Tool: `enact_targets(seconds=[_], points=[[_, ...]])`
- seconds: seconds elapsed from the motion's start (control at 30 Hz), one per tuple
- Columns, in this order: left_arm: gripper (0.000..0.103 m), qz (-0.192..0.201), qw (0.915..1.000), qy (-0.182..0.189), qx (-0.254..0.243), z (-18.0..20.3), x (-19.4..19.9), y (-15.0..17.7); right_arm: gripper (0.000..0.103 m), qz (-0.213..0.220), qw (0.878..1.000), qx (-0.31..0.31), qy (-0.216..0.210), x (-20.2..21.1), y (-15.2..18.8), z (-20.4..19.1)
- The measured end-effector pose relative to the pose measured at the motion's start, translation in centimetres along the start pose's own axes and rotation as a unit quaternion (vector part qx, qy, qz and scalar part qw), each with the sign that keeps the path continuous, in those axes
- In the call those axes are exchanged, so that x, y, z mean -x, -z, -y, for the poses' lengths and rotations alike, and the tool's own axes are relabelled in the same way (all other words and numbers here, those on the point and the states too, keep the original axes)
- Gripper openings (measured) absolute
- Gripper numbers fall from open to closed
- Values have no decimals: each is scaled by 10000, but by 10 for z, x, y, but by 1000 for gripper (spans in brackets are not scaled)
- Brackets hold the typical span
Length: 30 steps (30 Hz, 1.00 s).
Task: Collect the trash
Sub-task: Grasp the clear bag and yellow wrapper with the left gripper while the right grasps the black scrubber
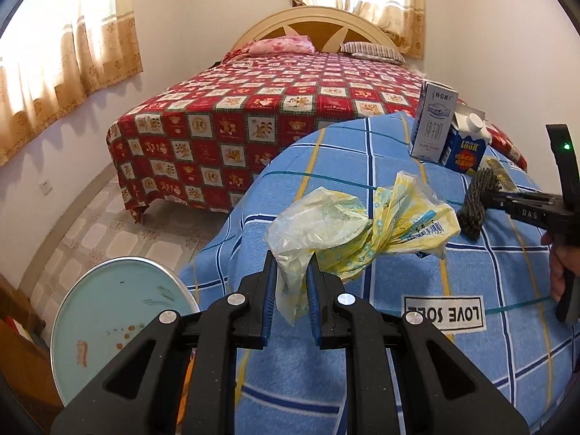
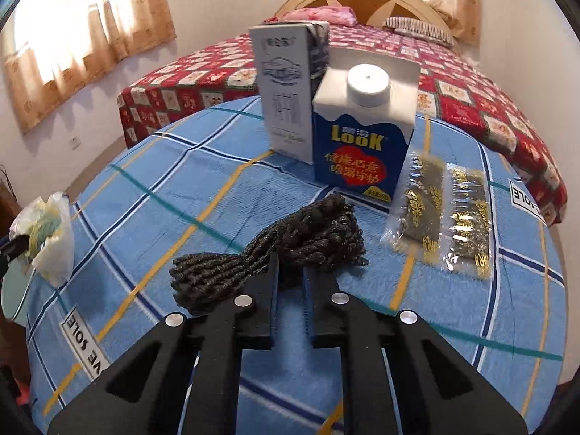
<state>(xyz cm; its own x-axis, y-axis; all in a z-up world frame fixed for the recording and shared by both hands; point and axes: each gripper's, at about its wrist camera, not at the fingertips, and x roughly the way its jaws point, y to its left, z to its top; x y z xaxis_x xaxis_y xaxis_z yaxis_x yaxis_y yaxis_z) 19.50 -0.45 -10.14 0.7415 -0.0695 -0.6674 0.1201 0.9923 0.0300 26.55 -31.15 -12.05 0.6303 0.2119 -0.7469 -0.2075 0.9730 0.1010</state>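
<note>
My left gripper [image 1: 291, 264] is shut on a crumpled yellow and clear plastic bag [image 1: 344, 224], held just above the blue checked blanket [image 1: 471, 344]. The same bag [image 2: 50, 239] shows at the left edge of the right wrist view. My right gripper [image 2: 290, 264] is shut on a dark twisted cord bundle [image 2: 308, 232], which rests on the blanket. In the left wrist view the bundle [image 1: 473, 204] hangs at the tip of that gripper, with a hand on its handle at the far right.
Behind the bundle stand a grey milk carton [image 2: 286, 98] and a blue "Look" carton [image 2: 362, 137]; two clear gold-printed wrappers [image 2: 424, 203] lie to their right. A round pale blue disc with a metal rim [image 1: 119, 322] sits lower left. A red-covered bed [image 1: 253, 108] lies beyond.
</note>
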Motion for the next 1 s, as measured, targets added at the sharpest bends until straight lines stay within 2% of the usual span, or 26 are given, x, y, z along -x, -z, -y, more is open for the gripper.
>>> enact_targets(seconds=[0.1, 0.2, 0.27, 0.3, 0.37, 0.4, 0.5, 0.63, 0.8, 0.9, 0.97, 1.0], points=[[16, 9, 10000, 6, -12, 0, 6, 4, 10, 48, 9999, -57, -95, 8, 8, -6], [16, 8, 9999, 76, -77, 1, 15, 10, 10, 29, 9978, -515, -405, 30, 23, -6], [16, 14, 9998, 119, -162, 4, 22, 16, 11, 45, 9969, -635, -453, 43, 32, -9], [16, 2, 9997, 134, -201, 6, 23, 19, 14, 56, 9972, -628, -402, 49, 37, -11], [16, -50, 9995, 191, -257, 10, 25, 25, 49, 130, 9973, -650, -320, 65, 52, -16], [16, -70, 9994, 206, -274, 12, 24, 28, 73, 186, 9973, -658, -255, 70, 56, -17], [17, -174, 9992, 233, -267, 16, 19, 33, 75, 335, 9977, -583, 108, 86, 66, -19], [19, -217, 9992, 204, -259, 18, 13, 34, 78, 609, 9961, -364, 516, 101, 61, -21], [19, -290, 9990, 155, -314, 22, 2, 36, 78, 694, 9966, -112, 441, 85, 45, -10], [19, -284, 9989, 164, -321, 22, 2, 35, 77, 453, 9984, -22, 332, 67, 33, -8], [19, -292, 9989, 173, -312, 21, 1, 35, 69, 109, 9998, -101, 135, 55, 34, -3], [19, -293, 9989, 172, -311, 22, 1, 35, 59, -33, 9999, -64, 84, 51, 37, -3]])
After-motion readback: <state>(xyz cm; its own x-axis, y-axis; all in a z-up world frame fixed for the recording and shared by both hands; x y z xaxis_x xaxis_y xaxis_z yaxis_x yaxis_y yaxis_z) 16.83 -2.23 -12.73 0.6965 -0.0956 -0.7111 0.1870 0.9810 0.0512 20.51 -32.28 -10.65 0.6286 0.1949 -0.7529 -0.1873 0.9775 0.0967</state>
